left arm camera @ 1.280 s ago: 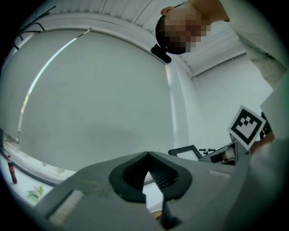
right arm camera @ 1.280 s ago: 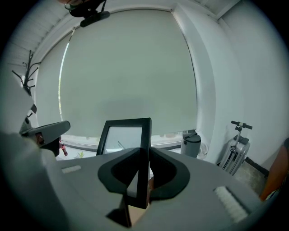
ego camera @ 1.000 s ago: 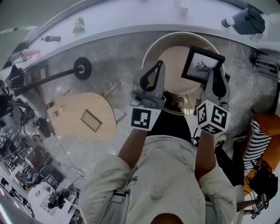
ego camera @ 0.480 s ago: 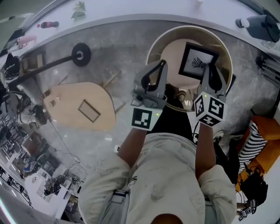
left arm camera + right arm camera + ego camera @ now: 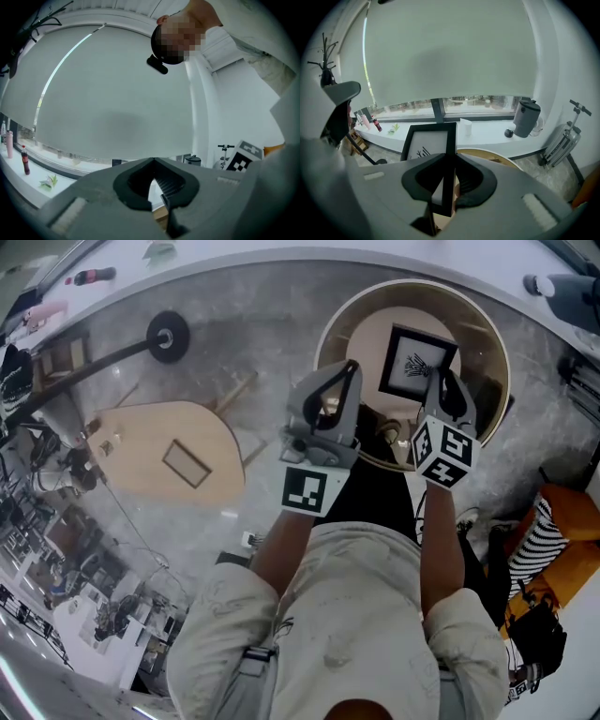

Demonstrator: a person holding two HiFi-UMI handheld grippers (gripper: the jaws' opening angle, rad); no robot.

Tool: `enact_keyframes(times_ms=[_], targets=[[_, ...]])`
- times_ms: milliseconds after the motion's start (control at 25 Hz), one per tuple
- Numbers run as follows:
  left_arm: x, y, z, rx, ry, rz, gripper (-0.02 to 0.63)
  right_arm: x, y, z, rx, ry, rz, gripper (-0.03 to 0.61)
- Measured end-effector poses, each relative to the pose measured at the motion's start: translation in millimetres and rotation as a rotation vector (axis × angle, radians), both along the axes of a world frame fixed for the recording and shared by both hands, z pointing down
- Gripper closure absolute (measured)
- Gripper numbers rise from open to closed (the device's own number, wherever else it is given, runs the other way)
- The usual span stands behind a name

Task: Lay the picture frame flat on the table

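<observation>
The picture frame (image 5: pixel 412 360), black with a white print of a dark plant, hangs tilted over the round light-wood table (image 5: pixel 361 334). My right gripper (image 5: pixel 441 382) is shut on the frame's right edge. In the right gripper view the frame (image 5: pixel 425 140) stands edge-on between the jaws of the right gripper (image 5: pixel 447 180), above the table's rim (image 5: pixel 487 157). I cannot tell whether the frame touches the table. My left gripper (image 5: pixel 349 371) hovers over the table's left side, shut and with nothing in it. Its camera looks level at a window blind past the left gripper (image 5: pixel 152 161).
A second wooden table (image 5: pixel 150 442) with a small frame (image 5: pixel 186 463) on it stands on the floor at left. A stand's round base (image 5: pixel 167 337) is beyond it. A grey canister (image 5: pixel 526 117) sits on the windowsill, and a striped cushion (image 5: pixel 553 540) lies at the right.
Both grippers have come down toward the round table. The picture frame has sunk with the right gripper and now lies flatter over the tabletop.
</observation>
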State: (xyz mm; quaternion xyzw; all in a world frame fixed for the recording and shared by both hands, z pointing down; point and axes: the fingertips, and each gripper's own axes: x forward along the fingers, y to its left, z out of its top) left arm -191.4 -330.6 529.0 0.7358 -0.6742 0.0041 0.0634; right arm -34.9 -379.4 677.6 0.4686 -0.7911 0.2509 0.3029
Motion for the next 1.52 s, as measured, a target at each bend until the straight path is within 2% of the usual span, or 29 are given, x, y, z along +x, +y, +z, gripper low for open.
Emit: enact_keyframes(times_ms=[480,1160,1520], targets=[[-6.2,6.9,32.9,-0.032,0.014,0.002,0.611,-9.4,22.1,86.7,-0.126,0.059,-0.025,0.509],[-19.7,16.6,65.5,-0.073,0.029,-0.009,0.611,-12.9,42.1,187.1,-0.313,0.123,0.001,0.509],[-18.2,16.9,81.1,-0.102,0.031,-0.004,0.611,-7.8,50.1,222.8,-0.387,0.148,0.011,0.509]])
